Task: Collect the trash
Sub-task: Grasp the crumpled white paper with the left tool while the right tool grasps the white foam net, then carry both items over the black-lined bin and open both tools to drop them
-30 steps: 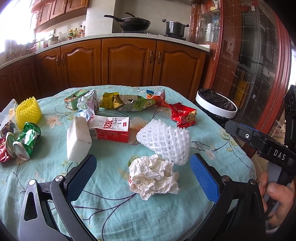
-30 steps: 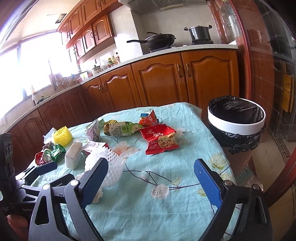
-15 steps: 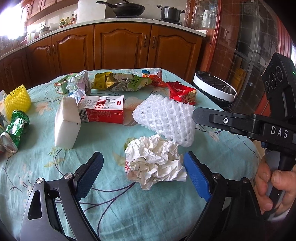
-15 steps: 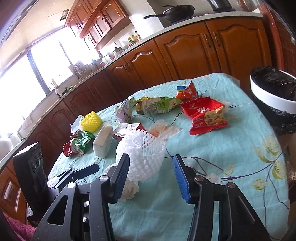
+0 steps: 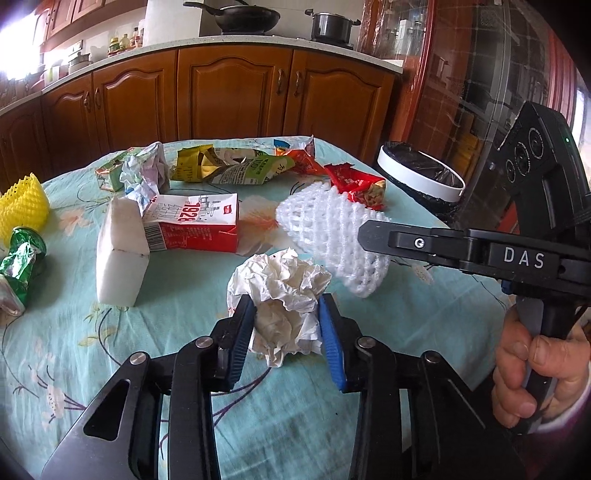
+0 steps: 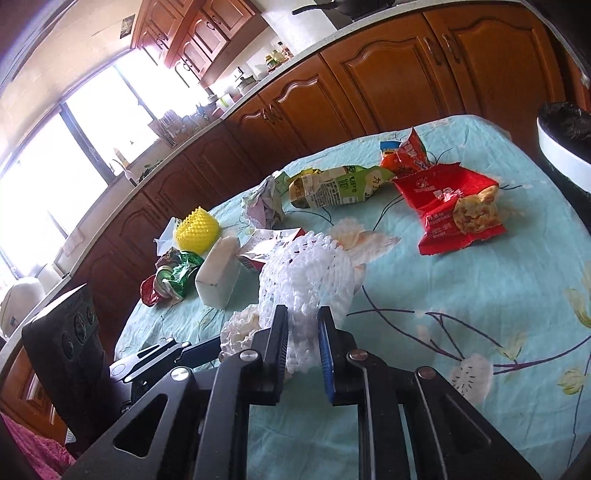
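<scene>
Closing on trash, the left gripper (image 5: 286,325) pinches the crumpled paper ball (image 5: 280,284); the right gripper (image 6: 303,339) squeezes the white foam fruit net (image 6: 306,273).

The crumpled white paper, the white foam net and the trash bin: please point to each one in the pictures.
crumpled white paper (image 5: 282,284): left wrist view, upper crumpled folds.
white foam net (image 6: 306,273): right wrist view, middle of the mesh.
trash bin (image 5: 421,171): left wrist view, white rim.

I see a floral teal tablecloth (image 5: 184,325) in front of me. Behind it run wooden cabinets (image 5: 229,92) under a pale countertop (image 5: 258,38), where a black wok (image 5: 247,18) and a steel pot (image 5: 330,26) sit.
</scene>
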A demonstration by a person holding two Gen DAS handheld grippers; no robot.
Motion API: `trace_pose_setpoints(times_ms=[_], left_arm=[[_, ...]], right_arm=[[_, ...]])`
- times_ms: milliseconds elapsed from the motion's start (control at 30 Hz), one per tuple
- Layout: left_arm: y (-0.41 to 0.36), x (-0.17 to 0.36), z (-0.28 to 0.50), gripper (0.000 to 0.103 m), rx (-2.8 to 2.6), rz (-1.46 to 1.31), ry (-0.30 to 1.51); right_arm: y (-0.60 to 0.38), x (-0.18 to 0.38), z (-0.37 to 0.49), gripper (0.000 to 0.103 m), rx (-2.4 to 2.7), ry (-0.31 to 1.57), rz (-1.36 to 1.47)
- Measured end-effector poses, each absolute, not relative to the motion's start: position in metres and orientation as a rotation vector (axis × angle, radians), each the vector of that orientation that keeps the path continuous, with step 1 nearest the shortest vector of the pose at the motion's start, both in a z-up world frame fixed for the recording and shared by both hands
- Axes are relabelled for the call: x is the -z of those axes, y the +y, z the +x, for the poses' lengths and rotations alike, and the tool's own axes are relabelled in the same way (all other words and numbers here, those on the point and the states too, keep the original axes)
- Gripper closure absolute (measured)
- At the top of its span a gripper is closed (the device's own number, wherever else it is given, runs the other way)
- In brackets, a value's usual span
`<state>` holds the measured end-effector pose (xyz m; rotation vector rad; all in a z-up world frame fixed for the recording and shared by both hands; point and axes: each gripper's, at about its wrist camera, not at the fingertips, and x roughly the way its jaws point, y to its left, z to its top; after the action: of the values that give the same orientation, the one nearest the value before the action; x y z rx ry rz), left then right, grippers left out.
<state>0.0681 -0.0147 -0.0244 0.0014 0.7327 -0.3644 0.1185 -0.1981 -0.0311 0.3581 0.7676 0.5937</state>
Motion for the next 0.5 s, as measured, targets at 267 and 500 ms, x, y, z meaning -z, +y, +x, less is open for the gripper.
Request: trace_pose_setpoints(times_ms=[267, 500], left_arm=[[-0.018, 0.005, 0.079, 0.090, 0.381, -0.017, 0.704], [-0.045, -0.017, 0.087, 0.092, 0.436, 0.008, 0.665]], right_arm=[[-0.240, 0.010, 0.104, 0.088, -0.510, 0.687, 0.386], [-0.276, -0.008, 0.088, 0.088, -0.393, 0.622, 0.344]])
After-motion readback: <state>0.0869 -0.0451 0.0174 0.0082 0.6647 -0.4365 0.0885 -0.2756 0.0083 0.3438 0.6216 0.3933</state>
